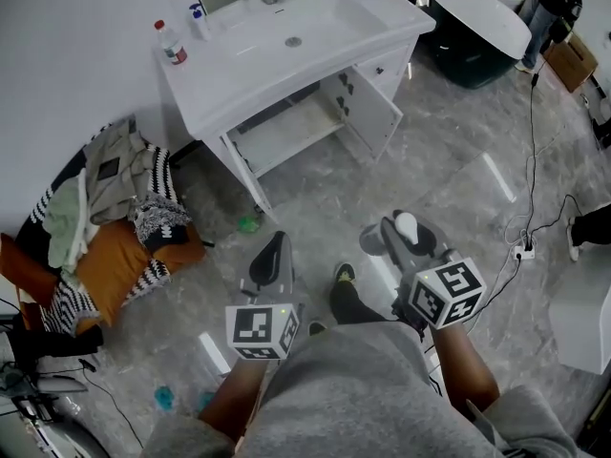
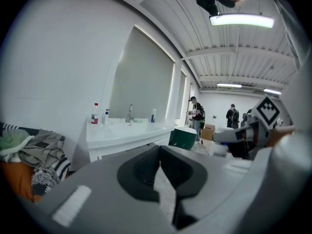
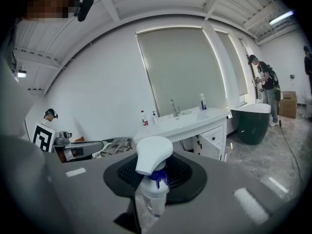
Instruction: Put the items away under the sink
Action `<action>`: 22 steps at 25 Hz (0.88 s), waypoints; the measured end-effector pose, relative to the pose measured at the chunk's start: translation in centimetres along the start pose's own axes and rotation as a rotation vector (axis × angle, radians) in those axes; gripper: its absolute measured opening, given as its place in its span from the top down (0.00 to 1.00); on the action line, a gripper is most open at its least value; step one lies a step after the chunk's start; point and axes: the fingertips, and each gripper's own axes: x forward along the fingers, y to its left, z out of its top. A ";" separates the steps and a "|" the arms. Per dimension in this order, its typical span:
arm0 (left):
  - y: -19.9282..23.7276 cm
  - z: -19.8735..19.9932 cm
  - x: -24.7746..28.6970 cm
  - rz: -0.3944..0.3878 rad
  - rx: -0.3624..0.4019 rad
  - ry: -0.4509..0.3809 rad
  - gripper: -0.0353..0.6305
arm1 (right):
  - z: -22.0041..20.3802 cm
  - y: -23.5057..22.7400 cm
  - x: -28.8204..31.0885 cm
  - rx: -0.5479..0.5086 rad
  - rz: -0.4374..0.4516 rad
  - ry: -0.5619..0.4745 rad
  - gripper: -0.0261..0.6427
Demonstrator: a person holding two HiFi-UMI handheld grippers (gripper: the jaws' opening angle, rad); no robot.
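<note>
The left gripper (image 2: 159,156) is pointing toward the sink cabinet (image 1: 291,130) with its jaws pressed almost together and nothing between them. The cabinet is standing well ahead of those jaws, with its doors hanging open and its shelf bare. To the right, the right gripper (image 1: 403,233) is pinching a spray bottle (image 3: 153,161) just below its white trigger head, with the bottle standing upright between the jaws. The step in hand is probably the carry toward the cabinet, which is lying well apart from both grippers. The next move is likely calling for getting closer, lowering the right gripper to the open compartment, setting the spray bottle on the shelf and only then spreading the jaws. A water bottle (image 1: 171,44) on the counter is showing a red label, but its print is too small to read. Nothing on the spray bottle is legible either.
</note>
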 end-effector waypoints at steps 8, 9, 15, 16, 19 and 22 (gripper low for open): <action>-0.2 2.2 4.6 0.040 0.023 0.000 0.93 | 2.7 -3.3 3.1 0.012 0.047 -0.014 0.81; -0.2 2.4 5.2 0.046 0.024 0.000 0.93 | 3.0 -3.7 3.4 0.012 0.052 -0.016 0.81; -0.5 3.4 8.0 0.076 0.027 -0.013 0.93 | 3.8 -6.2 5.1 -0.004 0.069 -0.009 0.81; -0.5 3.5 8.3 0.079 0.027 -0.015 0.93 | 3.9 -6.5 5.4 -0.007 0.071 -0.008 0.81; -0.5 3.6 8.9 0.087 0.028 -0.012 0.93 | 4.2 -6.9 6.0 -0.010 0.081 -0.007 0.81; -0.5 3.6 9.2 0.098 0.030 -0.008 0.93 | 4.6 -7.2 6.3 -0.010 0.095 -0.014 0.81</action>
